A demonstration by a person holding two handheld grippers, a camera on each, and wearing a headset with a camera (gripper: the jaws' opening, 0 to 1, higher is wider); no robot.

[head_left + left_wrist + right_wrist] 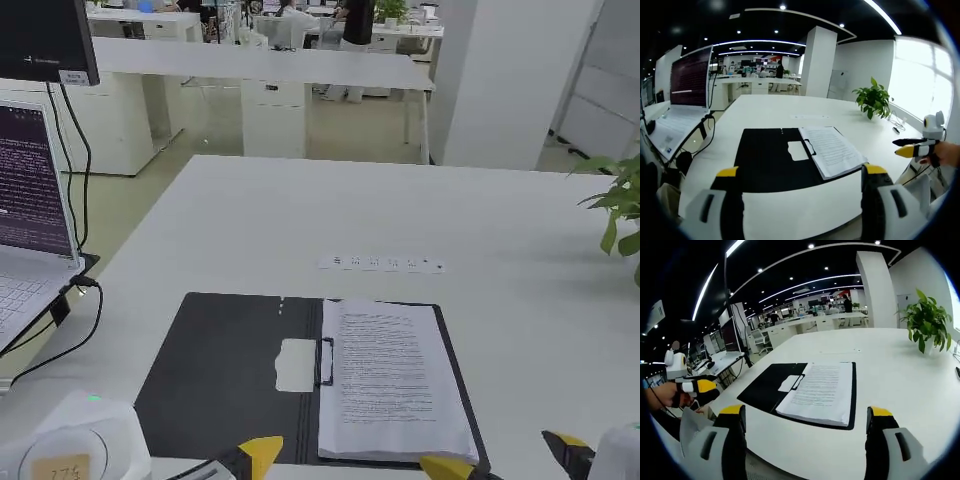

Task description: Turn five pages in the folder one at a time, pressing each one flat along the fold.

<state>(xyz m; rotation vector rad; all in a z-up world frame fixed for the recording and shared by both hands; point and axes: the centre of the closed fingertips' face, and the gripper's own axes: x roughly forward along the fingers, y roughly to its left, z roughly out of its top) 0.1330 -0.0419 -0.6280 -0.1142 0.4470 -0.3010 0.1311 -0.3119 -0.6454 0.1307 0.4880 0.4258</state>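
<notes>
A black folder (220, 370) lies open on the white table, its left cover bare apart from a small white card (297, 365). A stack of printed pages (390, 375) rests flat on its right half, held by a clip (325, 362) at the fold. My left gripper (800, 171) is open in front of the folder (770, 160), short of its near edge. My right gripper (806, 411) is also open, off the near right of the pages (822, 390). Neither touches the folder. Yellow fingertips (262, 450) poke in along the head view's bottom edge.
An open laptop (30, 200) with a cable (80, 330) stands left of the folder, under a monitor (45, 40). A socket strip (380, 263) lies beyond the folder. A potted plant (620, 200) stands at the right. A white device (70, 445) sits near left.
</notes>
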